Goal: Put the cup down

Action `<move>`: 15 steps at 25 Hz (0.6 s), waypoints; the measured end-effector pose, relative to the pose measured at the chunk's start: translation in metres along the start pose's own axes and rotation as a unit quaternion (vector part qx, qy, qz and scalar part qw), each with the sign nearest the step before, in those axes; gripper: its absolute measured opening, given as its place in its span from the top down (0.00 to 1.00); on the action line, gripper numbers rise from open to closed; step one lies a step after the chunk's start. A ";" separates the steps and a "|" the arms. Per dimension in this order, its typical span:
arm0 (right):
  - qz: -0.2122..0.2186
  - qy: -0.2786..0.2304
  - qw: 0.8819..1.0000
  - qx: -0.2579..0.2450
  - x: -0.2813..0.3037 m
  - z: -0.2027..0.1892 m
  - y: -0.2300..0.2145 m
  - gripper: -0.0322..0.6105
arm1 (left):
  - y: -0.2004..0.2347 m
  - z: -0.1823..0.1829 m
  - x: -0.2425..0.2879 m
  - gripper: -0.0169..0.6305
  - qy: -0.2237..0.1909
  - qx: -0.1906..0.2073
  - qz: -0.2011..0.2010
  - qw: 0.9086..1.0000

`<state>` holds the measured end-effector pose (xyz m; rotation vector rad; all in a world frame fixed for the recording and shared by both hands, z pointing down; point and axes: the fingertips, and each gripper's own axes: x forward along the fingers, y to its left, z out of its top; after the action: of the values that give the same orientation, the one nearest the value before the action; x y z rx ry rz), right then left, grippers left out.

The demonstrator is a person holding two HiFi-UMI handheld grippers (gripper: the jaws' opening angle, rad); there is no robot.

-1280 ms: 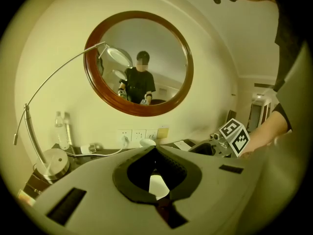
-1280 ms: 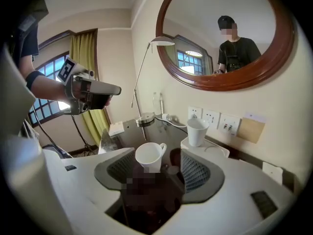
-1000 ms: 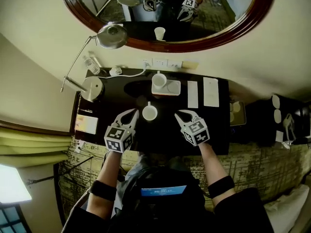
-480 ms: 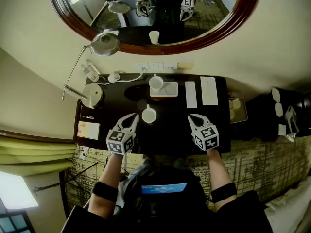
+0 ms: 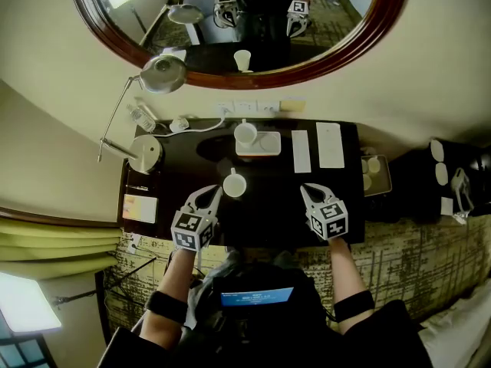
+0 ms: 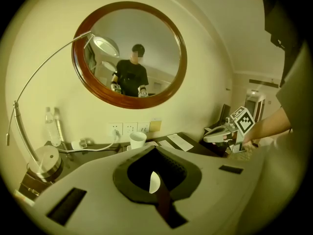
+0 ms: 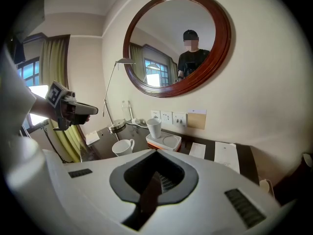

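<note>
Glossy dark desk [image 5: 270,199], white, perhaps ceramic cup [image 5: 235,184]

an oval mirror [image 5: 345,21] hangs on the far wall above wall sockets [image 5: 245,107]. on the dark desk [image 5: 268,205], a chrome lamp [image 5: 163,73] and water bottle [image 5: 142,117] stand far left; two white cards [image 5: 331,144] lie far right.

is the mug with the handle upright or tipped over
Upright: the mug stands on its base on the desk, its round open mouth facing up toward the head view.
</note>
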<state>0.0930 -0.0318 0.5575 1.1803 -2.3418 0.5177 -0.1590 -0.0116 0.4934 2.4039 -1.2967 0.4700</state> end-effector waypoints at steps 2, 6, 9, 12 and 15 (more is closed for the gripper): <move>0.002 0.002 1.000 0.000 0.000 -0.002 -0.001 0.92 | 0.001 -0.001 0.000 0.99 -0.002 -0.014 0.002 1.000; 0.010 0.008 1.000 0.002 0.004 -0.007 0.000 0.92 | 0.002 -0.005 0.000 0.99 -0.003 -0.025 0.003 1.000; 0.018 0.012 1.000 0.007 0.008 -0.010 0.001 0.92 | 0.002 -0.006 0.001 0.99 -0.001 -0.025 0.003 1.000; 0.024 0.015 0.999 0.013 0.011 -0.012 0.001 0.92 | 0.003 -0.004 0.002 0.99 -0.002 -0.026 0.006 1.000; 0.031 0.006 0.999 0.020 0.014 -0.007 0.003 0.92 | 0.002 -0.001 0.003 0.99 0.001 -0.020 0.004 1.000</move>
<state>0.0847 -0.0351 0.5707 1.1217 -2.3751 0.5927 -0.1590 -0.0139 0.4956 2.3650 -1.3036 0.4450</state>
